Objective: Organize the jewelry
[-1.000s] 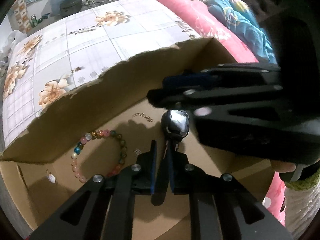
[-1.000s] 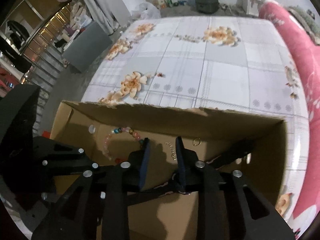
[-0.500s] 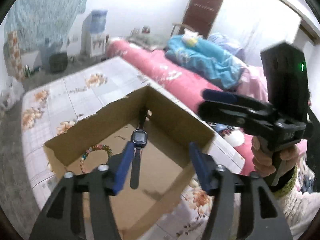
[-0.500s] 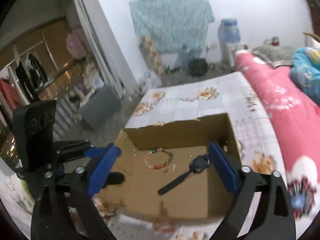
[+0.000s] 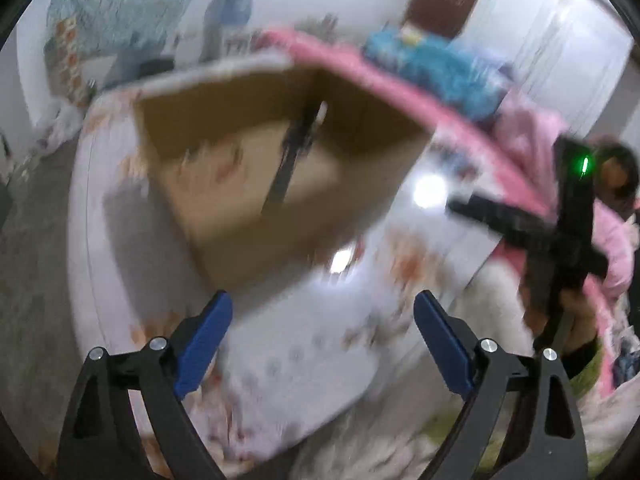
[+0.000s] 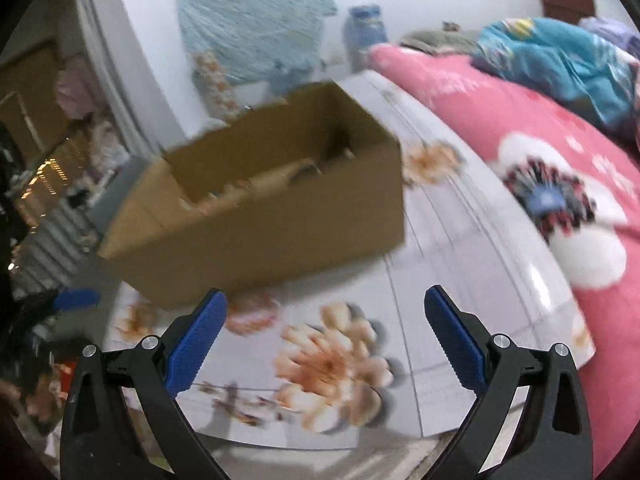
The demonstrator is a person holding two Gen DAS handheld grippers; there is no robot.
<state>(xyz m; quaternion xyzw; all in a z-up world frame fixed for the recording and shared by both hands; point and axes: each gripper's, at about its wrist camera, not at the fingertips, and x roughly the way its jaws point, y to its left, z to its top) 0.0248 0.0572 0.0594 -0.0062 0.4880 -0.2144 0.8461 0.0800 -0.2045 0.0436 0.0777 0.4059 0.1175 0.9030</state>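
An open cardboard box (image 5: pixel 280 248) stands on the flowered table (image 5: pixel 300 360). A dark watch (image 5: pixel 294 160) lies on the box's floor, blurred; the other jewelry inside is too smeared to make out. My left gripper (image 5: pixel 322 300) hangs over the table in front of the box, its jaws opening with nothing between them. In the right wrist view my right gripper (image 6: pixel 326 296) is open and empty above a flower print, nearer than the box (image 6: pixel 280 232). One blue pad (image 6: pixel 76 298) of the left gripper shows at the left edge.
A pink bed (image 6: pixel 520 140) with a blue quilt (image 6: pixel 560 60) runs along the table's right side. A hand (image 5: pixel 576 300) holds the right gripper's handle at the right. Clutter and a water dispenser (image 6: pixel 366 28) stand by the far wall.
Both grippers have pulled back out of the box and spread wide. The watch, held inside the box a second ago, now lies on its floor. Both views are motion-blurred.
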